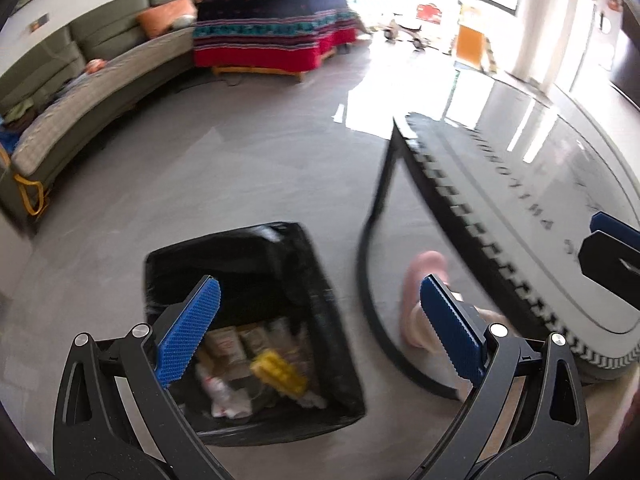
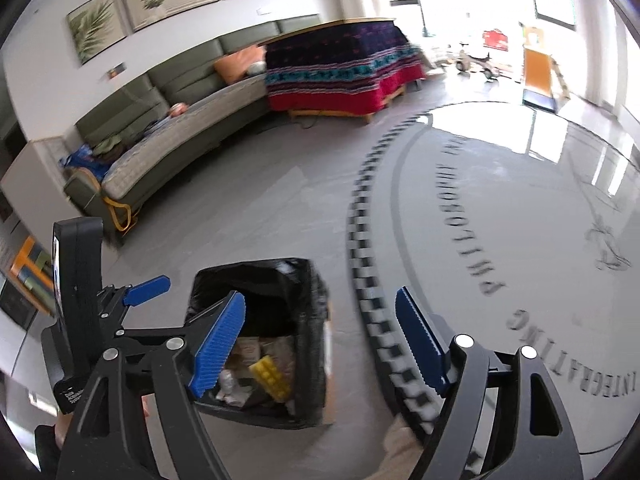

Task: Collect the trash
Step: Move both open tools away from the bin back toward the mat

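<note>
Your left gripper point(image 1: 320, 320): jaws wide apart, nothing between pads. Your right gripper point(image 2: 320, 344): jaws likewise apart, empty. Bin point(image 1: 256, 280) on floor below both, at 7 o'clock in both views, black-lined. Inside: yellow piece point(image 1: 278, 372), white wrappers point(image 1: 224, 392), cartons. Table point(image 1: 520, 208) at 2 o'clock in left view. Sofa point(image 2: 180, 128) at 10 o'clock.
</note>
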Demonstrator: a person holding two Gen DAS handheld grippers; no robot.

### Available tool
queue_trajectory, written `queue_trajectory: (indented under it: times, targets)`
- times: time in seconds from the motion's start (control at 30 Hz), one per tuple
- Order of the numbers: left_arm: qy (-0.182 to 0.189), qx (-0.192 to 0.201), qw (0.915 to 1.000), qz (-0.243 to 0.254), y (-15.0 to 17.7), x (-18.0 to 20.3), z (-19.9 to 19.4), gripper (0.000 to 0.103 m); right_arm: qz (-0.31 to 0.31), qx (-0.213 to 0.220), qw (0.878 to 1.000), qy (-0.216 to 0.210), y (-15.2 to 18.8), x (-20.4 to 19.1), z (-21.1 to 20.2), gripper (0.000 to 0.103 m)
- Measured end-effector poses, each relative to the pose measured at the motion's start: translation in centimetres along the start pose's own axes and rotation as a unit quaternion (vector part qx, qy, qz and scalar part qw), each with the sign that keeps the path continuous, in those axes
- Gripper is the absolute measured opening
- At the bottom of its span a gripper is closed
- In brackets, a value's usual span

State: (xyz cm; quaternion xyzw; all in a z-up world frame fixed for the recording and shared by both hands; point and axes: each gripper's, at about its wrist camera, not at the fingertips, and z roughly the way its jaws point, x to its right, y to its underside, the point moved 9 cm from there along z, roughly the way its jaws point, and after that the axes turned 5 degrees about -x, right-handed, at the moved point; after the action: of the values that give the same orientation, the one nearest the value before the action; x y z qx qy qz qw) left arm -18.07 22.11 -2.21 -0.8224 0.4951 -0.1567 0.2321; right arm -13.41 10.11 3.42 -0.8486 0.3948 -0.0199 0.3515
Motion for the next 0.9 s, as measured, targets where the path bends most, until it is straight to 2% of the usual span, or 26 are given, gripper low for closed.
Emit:
queue_trajectory:
  times: [0.5,0.9]
  targets:
    - [0.057,-0.013,0.9952,0.078,-1.3,11.8,1.5,0.097,0.098,0.023,0.993,0.061,1.7,12.6,-3.7,0.078]
    - [0.091,-0.008,0.9862,0.138,-4.2,21.9,2.4,0.097,0.160,0.046,0.977,0.132,2.7,23.0,-6.4,0.081]
